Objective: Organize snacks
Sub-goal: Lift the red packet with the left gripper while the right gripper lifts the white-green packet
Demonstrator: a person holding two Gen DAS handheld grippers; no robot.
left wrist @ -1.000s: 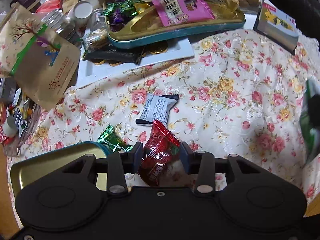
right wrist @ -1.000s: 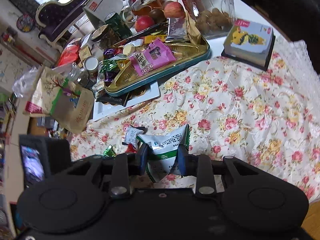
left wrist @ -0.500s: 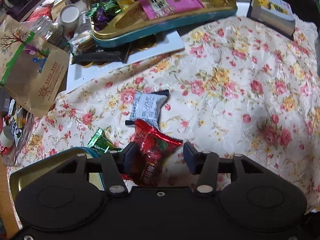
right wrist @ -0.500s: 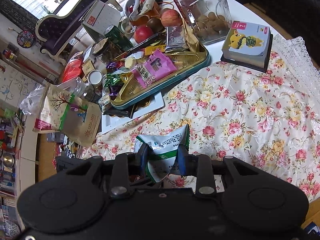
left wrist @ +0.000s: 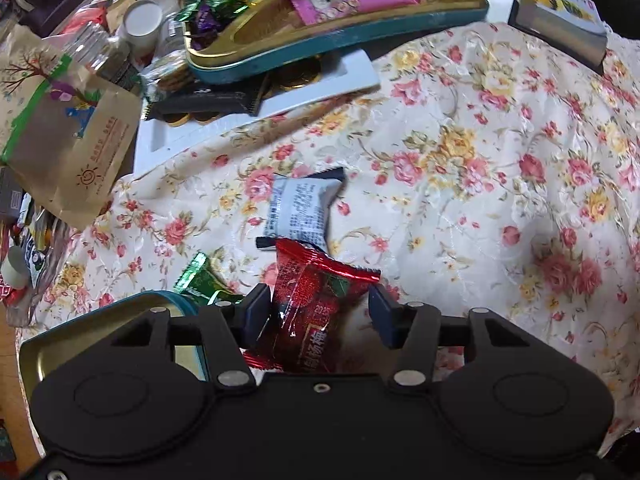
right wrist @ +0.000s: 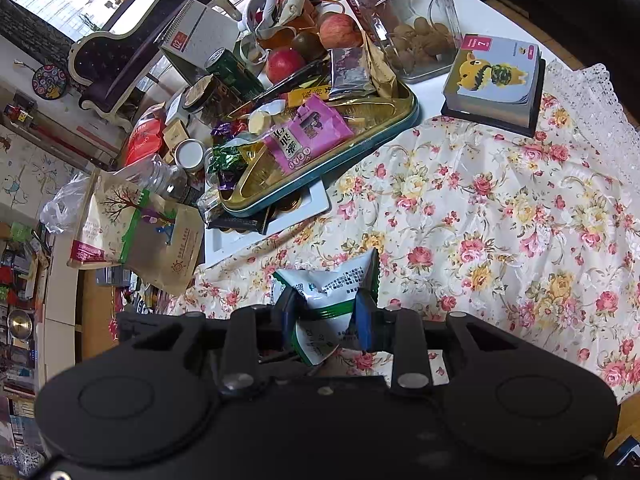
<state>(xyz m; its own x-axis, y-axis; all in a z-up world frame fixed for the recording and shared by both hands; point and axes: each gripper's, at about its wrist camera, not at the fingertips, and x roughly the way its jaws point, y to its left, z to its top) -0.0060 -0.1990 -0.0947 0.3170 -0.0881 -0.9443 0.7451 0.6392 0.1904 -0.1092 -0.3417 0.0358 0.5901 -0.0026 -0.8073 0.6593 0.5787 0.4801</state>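
My left gripper (left wrist: 320, 314) points down over the floral cloth and its jaws are opening. A red snack packet (left wrist: 308, 280) stands between them, leaning on the left pad, with a gap at the right pad. Just beyond it lie a white-and-blue packet (left wrist: 300, 210) and a green candy (left wrist: 202, 280). An empty gold-lined tin (left wrist: 100, 332) sits at the left gripper's near left. My right gripper (right wrist: 326, 314) is shut on a crumpled white-and-green packet (right wrist: 332, 280), held above the cloth.
A teal-rimmed gold tin tray (right wrist: 412, 114) at the back holds a pink packet (right wrist: 308, 136) and wrapped candies. Behind it are a glass jar (right wrist: 404, 12), apples and cans. A boxed card set (right wrist: 496, 76) sits back right, a brown paper bag (right wrist: 140, 232) left.
The left jaws have spread wide and let go of the red packet, which now rests low between them; the left gripper sank slightly. The right gripper kept still with its packet.
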